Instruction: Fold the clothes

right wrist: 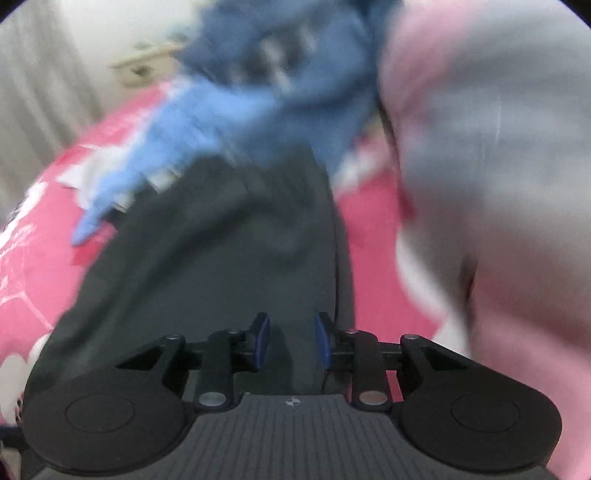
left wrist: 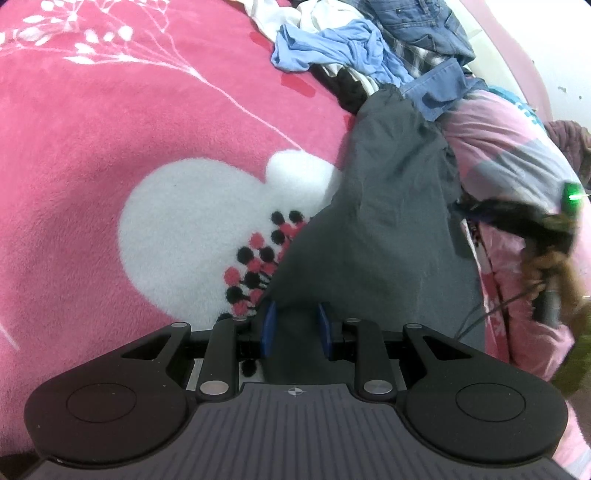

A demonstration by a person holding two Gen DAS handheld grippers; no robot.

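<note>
On the pink fleece blanket (left wrist: pixel 92 166), dark grey pants (left wrist: pixel 388 221) lie stretched out; left tongs (left wrist: pixel 297 328) and right tongs (right wrist: pixel 291 341) both sit released, cloth between their pads.

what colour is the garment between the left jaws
Dark grey garment, clearest in the left wrist view.

The left claw (left wrist: pixel 297 328) has its blue pads spread apart, with dark grey garment (left wrist: pixel 373 229) fabric lying between them. The garment stretches across a pink fleece blanket (left wrist: pixel 110 140) with a white heart. Beyond it sits a heap of clothes: a light blue shirt (left wrist: pixel 332 48) and denim jeans (left wrist: pixel 417 26).
</note>
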